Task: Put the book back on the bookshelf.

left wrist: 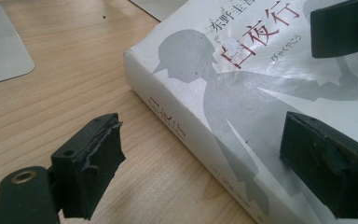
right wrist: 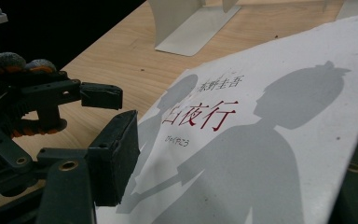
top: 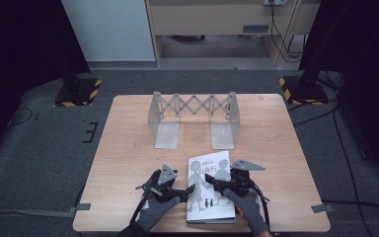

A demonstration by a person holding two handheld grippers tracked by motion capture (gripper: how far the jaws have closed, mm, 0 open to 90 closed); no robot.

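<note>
A thick white book (top: 212, 207) with grey figure silhouettes and red title characters lies flat near the table's front edge. My left gripper (top: 190, 190) reaches it from the left. In the left gripper view (left wrist: 207, 163) the jaws are open and straddle the spine: one fingertip (left wrist: 91, 165) rests over bare wood, clear of the spine, and the other hangs above the cover (left wrist: 242, 93). My right gripper (top: 211, 181) lies across the book from the right. In its own view (right wrist: 237, 177) one pad (right wrist: 116, 158) is over the cover (right wrist: 261, 140) and the other is half hidden behind the cover's edge.
A grey metal extendable book rack (top: 192, 106) stands at the back of the wooden table (top: 128, 148), its flat foot plates (top: 168, 136) pointing toward me. Bare wood separates rack and book. Gloved hands hold both grippers at the front edge.
</note>
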